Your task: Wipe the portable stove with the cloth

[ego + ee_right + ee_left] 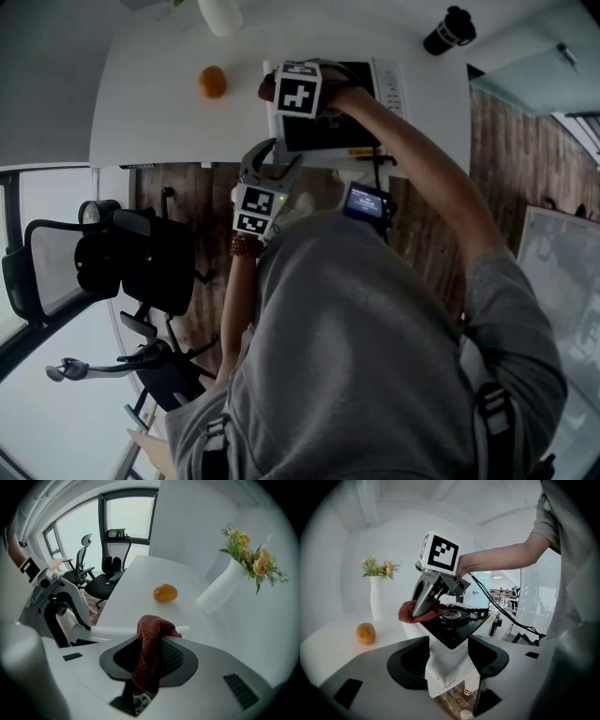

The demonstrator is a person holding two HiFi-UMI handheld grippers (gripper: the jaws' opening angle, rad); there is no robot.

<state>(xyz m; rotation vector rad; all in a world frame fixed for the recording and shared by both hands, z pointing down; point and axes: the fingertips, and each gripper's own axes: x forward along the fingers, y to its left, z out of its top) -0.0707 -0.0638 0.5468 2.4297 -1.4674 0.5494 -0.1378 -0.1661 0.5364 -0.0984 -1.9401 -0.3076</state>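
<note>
Here, right gripper (418, 614) pitched down, cloth (150, 639) clamped, left gripper (272, 159) straddling stove (454, 626).

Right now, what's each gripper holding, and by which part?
Right gripper: shut on the red cloth, by a bunched fold. Left gripper: open, holding nothing; the portable stove's near corner sits between its jaws.

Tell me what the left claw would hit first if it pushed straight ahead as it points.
The portable stove: its white near corner sits between the open jaws of the left claw, so pushing on would likely meet its body almost at once, though depth is unclear.
</note>
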